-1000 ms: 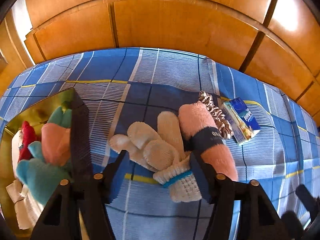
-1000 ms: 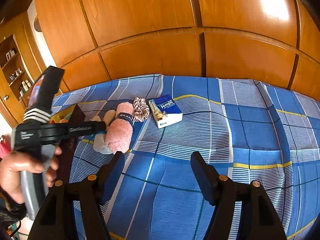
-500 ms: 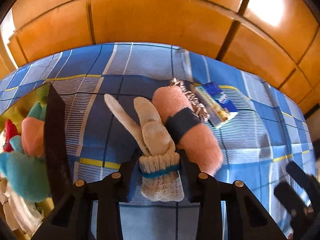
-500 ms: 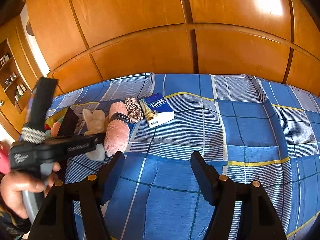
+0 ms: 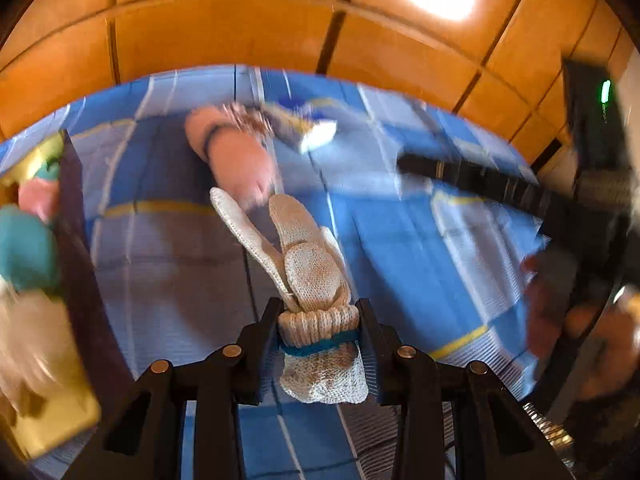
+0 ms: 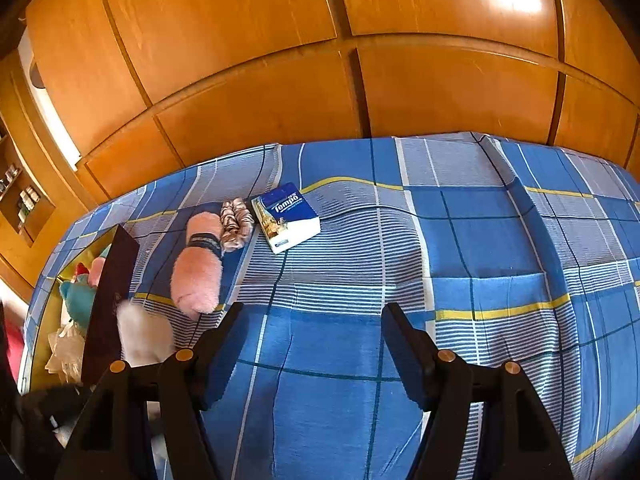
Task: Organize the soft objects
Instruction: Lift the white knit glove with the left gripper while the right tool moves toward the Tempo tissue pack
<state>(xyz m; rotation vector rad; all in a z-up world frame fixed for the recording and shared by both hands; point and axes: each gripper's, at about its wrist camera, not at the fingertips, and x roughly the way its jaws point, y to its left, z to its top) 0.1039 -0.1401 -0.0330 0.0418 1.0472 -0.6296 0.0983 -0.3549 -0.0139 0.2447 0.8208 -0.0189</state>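
A cream knitted glove [image 5: 312,276] with a blue band at the cuff hangs lifted off the blue checked bedspread [image 6: 480,260]. My left gripper [image 5: 319,309] pinches its bunched cuff, and the jaws are opening slightly with the glove still pressed between the pads. In the right wrist view the glove [image 6: 140,332] is a white blur beside the dark-walled box [image 6: 108,300]. A pink fluffy roll [image 6: 198,276] with a dark band, a striped scrunchie [image 6: 236,224] and a blue tissue pack [image 6: 286,216] lie on the bed. My right gripper [image 6: 313,309] hovers open over bare bedspread.
The box [image 5: 76,208] at the left has a gold inside and holds teal and pink plush toys [image 5: 28,240]. Wooden wardrobe doors [image 6: 360,80] rise behind the bed. A person's hand [image 5: 560,300] holds the right gripper at the right of the left wrist view.
My left gripper closed on the glove's cuff, lifted it off the bed and pulled it back from the pink roll; that view is now blurred. The right gripper stayed put.
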